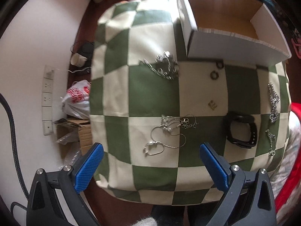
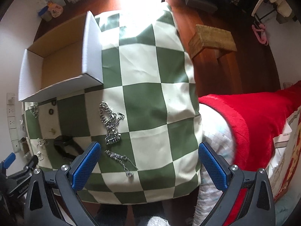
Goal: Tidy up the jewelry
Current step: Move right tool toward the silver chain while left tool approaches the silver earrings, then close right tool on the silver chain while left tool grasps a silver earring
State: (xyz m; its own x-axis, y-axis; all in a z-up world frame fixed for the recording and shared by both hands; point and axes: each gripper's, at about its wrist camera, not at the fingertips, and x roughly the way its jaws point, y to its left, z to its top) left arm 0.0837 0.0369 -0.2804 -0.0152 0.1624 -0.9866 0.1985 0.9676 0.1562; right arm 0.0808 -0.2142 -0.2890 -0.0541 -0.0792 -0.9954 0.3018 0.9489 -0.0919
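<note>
A green-and-cream checked cloth [image 1: 154,98] covers the counter and fills both views, with a wooden floor [image 2: 231,71] beyond it and a bed with a red blanket [image 2: 250,116] at 3 o'clock in the right wrist view. An open white cardboard box [image 1: 235,47], brown inside, sits on the cloth at 1 o'clock in the left view; nothing can be seen in it. A plastic bag with red print [image 1: 78,98], too blurred to read, lies at 9 o'clock on a carton. The jewelry is spread on the cloth: a black watch band [image 1: 241,130] at 4 o'clock, a spiky silver piece [image 1: 165,66] near the box, tangled thin silver necklaces [image 1: 169,131] at centre, one heavy silver chain [image 2: 111,122], one finer chain [image 2: 122,160], two dark rings [image 1: 216,69] and one small square stud [image 1: 212,105]. The left claw [image 1: 150,166] hangs with fingers wide apart just short of the necklaces, empty. The right claw [image 2: 149,166] is likewise spread and empty, the finer chain by its left finger
</note>
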